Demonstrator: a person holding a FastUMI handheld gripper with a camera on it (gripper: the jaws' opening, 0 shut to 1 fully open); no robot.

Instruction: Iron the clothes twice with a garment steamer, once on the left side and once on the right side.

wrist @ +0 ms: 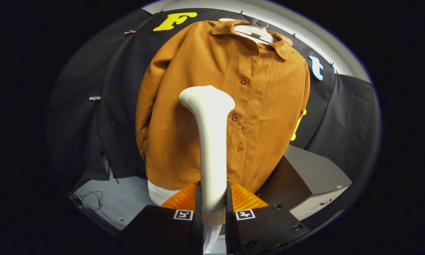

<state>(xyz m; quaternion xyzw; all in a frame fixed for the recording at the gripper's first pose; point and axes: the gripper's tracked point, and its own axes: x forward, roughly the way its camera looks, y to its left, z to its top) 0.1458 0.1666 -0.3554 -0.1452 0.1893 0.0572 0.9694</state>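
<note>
A brown button-up jacket (184, 106) hangs on a white hanger (256, 32) against the black cloth wall. My gripper (213, 198) is shut on the handle of a white garment steamer (210, 141). The steamer stands up between my fingers, and its wide head (207, 97) rests in front of the jacket's middle, just left of the button row (240, 117). I cannot tell if the head touches the cloth. A white edge (159, 193) shows below the jacket's hem.
A grey cabinet with a drawer (315, 184) stands to the lower right of the jacket. Thin cables (99, 202) lie on the pale floor at the lower left. A small clip (95, 98) is pinned to the cloth wall on the left.
</note>
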